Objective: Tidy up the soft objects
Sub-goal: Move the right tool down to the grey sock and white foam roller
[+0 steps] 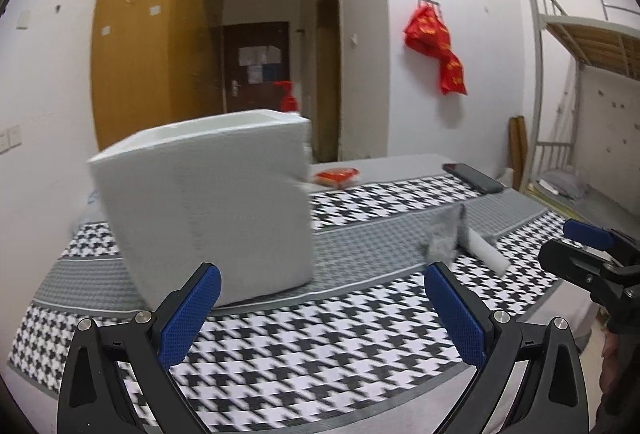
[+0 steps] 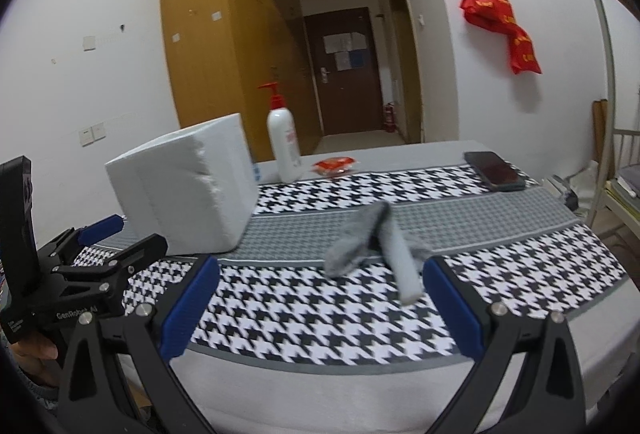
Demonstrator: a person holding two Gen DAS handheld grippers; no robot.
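Note:
A grey and white sock (image 2: 376,246) lies crumpled on the houndstooth tablecloth (image 2: 304,314), just beyond my right gripper (image 2: 320,294), which is open and empty. The sock also shows in the left wrist view (image 1: 460,238), to the right. A white foam box (image 1: 208,209) stands open-topped on the table, right in front of my left gripper (image 1: 320,302), which is open and empty. The box also shows in the right wrist view (image 2: 188,189), at the left. The left gripper's body (image 2: 80,274) shows at the left of the right wrist view.
A white pump bottle with a red top (image 2: 283,137) stands behind the box. A red packet (image 2: 335,165) and a dark phone (image 2: 494,169) lie at the table's far side. A metal bunk bed (image 1: 580,73) stands to the right. A red bag (image 2: 500,25) hangs on the wall.

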